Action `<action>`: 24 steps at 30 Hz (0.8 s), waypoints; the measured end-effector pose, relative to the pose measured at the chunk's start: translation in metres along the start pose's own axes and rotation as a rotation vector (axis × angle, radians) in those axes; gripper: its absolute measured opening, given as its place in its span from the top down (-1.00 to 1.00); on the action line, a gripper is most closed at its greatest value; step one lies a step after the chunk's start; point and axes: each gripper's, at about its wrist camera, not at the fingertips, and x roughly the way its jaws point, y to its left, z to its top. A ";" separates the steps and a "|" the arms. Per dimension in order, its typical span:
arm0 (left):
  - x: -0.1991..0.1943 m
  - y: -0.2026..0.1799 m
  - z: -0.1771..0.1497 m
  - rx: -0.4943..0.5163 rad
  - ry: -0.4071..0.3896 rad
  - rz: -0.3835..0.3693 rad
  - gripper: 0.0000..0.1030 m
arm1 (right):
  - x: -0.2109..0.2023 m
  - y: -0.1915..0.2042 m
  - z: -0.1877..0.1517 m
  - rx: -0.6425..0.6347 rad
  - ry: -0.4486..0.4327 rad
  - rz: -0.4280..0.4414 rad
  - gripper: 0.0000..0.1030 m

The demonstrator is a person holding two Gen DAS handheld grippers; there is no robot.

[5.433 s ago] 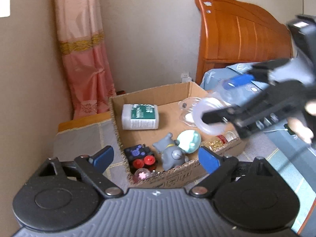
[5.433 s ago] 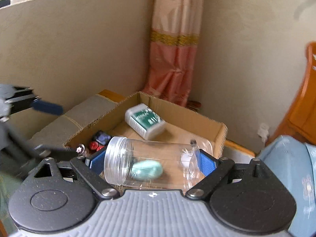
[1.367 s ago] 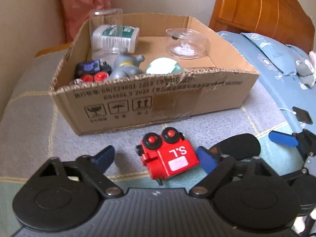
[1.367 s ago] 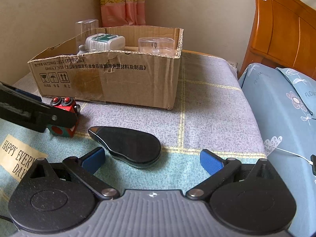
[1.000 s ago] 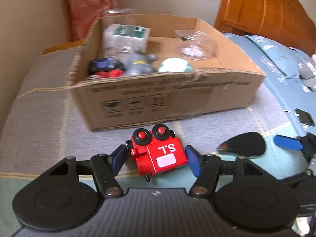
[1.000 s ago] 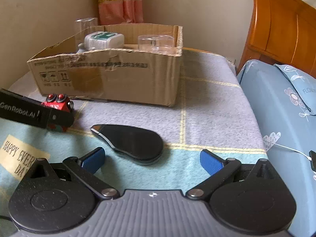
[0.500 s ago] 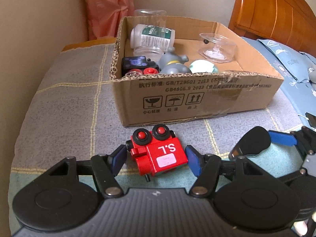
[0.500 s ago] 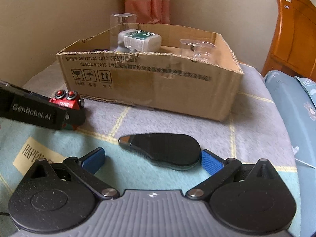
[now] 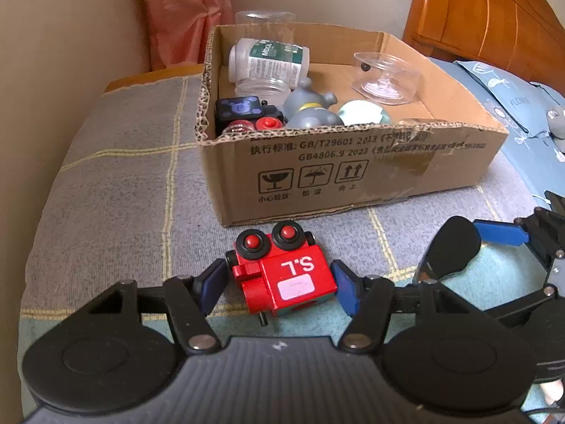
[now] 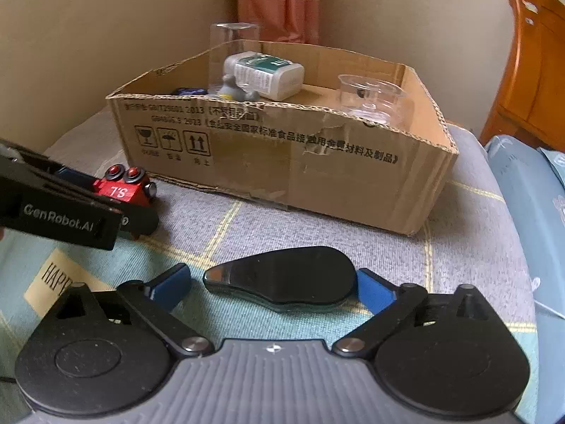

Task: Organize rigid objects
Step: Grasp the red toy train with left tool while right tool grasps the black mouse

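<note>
A red toy block (image 9: 286,279) with black wheels and "S.L" on top sits on the blanket just in front of the cardboard box (image 9: 353,169). My left gripper (image 9: 279,279) is shut on it, one blue pad against each side. To the right lies a glossy black teardrop-shaped object (image 10: 286,282) with a silver tip. My right gripper (image 10: 272,282) straddles it and its jaws are closing. The right pad touches the rounded end. A small gap separates the left pad from the silver tip. In the right wrist view, the left gripper's body hides part of the red toy (image 10: 123,190).
The box (image 10: 282,162) holds a white bottle (image 9: 268,60), an upright clear jar (image 9: 265,24), a grey figure (image 9: 307,106), a black toy car (image 9: 243,109), a pale ball (image 9: 360,113) and a clear dish (image 9: 386,77). A wooden headboard (image 9: 494,17) and blue bedding (image 9: 529,106) lie to the right.
The left jaws closed onto the red toy and have kept hold. The right gripper shifted until the black object lay between its pads, and its jaws have narrowed. The clear jar now stands in the box.
</note>
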 end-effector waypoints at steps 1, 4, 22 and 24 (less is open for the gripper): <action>-0.001 0.001 0.000 -0.001 0.001 -0.005 -0.22 | -0.001 -0.001 0.000 -0.006 0.001 0.007 -0.82; -0.002 0.001 0.000 0.011 0.005 -0.012 -0.22 | -0.003 -0.002 0.001 -0.033 0.007 0.009 -0.80; -0.039 -0.007 0.009 0.126 -0.005 -0.050 -0.12 | -0.046 -0.017 0.010 -0.115 -0.014 0.051 -0.80; -0.041 -0.008 0.009 0.134 -0.004 -0.046 -0.12 | -0.051 -0.018 0.012 -0.124 -0.025 0.046 -0.80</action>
